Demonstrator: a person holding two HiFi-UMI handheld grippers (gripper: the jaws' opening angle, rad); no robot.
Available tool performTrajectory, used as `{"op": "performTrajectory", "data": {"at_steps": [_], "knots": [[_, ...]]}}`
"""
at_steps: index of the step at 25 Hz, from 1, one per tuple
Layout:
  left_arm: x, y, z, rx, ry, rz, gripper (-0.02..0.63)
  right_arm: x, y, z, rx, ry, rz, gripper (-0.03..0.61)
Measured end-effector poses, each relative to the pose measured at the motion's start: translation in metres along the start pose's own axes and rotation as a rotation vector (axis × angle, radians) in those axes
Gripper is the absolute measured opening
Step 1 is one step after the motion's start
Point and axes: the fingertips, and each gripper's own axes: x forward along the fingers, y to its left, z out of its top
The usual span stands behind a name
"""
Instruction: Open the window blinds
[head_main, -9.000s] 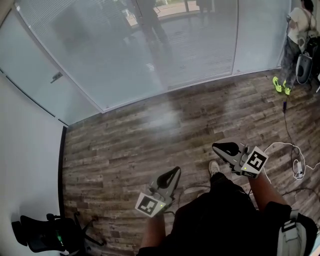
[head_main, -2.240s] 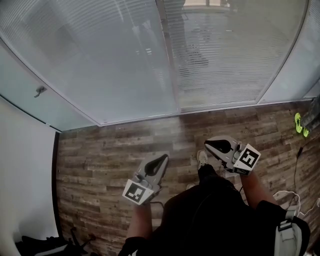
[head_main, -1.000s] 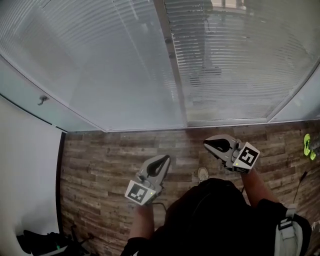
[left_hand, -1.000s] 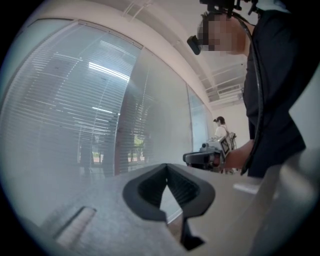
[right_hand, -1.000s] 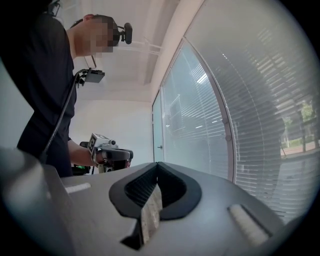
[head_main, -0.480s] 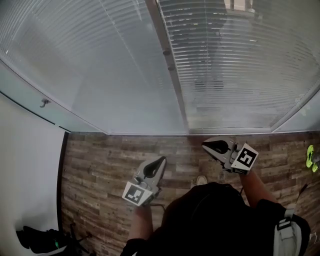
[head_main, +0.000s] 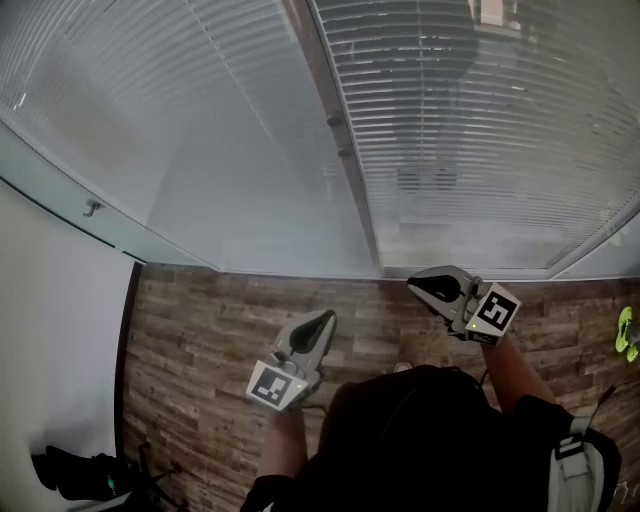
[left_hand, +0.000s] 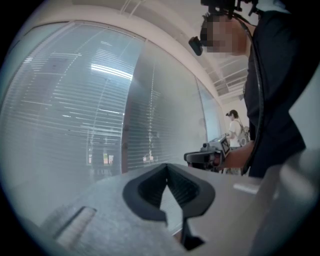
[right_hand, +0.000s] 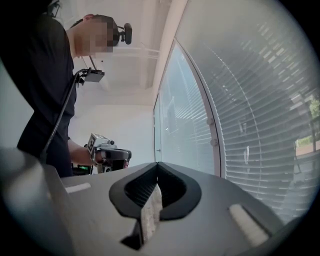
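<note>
Left tongs (head_main: 324, 320), right tongs (head_main: 416, 286), both pressed together — empty, near lowered blinds (head_main: 480, 130)

The left hand-held gripper (left_hand: 167, 167) fills the lower frame, its dark jaws meeting at the tips with nothing between them. Beyond the left hand-held gripper, closed window blinds (left_hand: 75, 115) with level slats span a curved glass wall, and a dark upright frame post (left_hand: 124, 150) stands just left of its tips. To its right, a hand (left_hand: 240, 155) holds the right hand-held gripper (left_hand: 192, 158) level. Behind that hand is the person's dark top (left_hand: 280, 100), and farther back a second person (left_hand: 233, 129) in white stands by the glass.
</note>
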Motion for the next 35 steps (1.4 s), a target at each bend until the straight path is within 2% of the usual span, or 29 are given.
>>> {"op": "performTrajectory", "data": {"at_steps": [6, 11, 15, 21, 26, 30, 35], "knots": [[0.006, 0.009, 0.009, 0.006, -0.002, 0.003, 0.005, 0.004, -0.011, 0.006, 0.013, -0.005, 0.003, 0.006], [0.013, 0.021, -0.007, 0.006, 0.009, -0.013, 0.005, 0.007, -0.025, -0.007, 0.008, -0.012, -0.031, 0.006], [0.02, 0.032, 0.008, -0.003, -0.004, -0.049, 0.005, 0.015, -0.035, 0.015, -0.024, -0.018, -0.068, 0.006], [0.032, 0.049, 0.012, 0.011, 0.007, -0.162, 0.005, 0.033, -0.051, 0.025, -0.042, -0.022, -0.161, 0.006], [0.037, 0.078, 0.013, 0.003, 0.013, -0.221, 0.005, 0.059, -0.06, 0.031, -0.068, -0.009, -0.206, 0.006], [0.04, 0.097, 0.02, 0.015, 0.005, -0.29, 0.005, 0.077, -0.068, 0.04, -0.12, -0.004, -0.265, 0.006], [0.043, 0.125, 0.021, 0.012, -0.011, -0.343, 0.005, 0.096, -0.072, 0.031, -0.126, 0.044, -0.325, 0.006]]}}
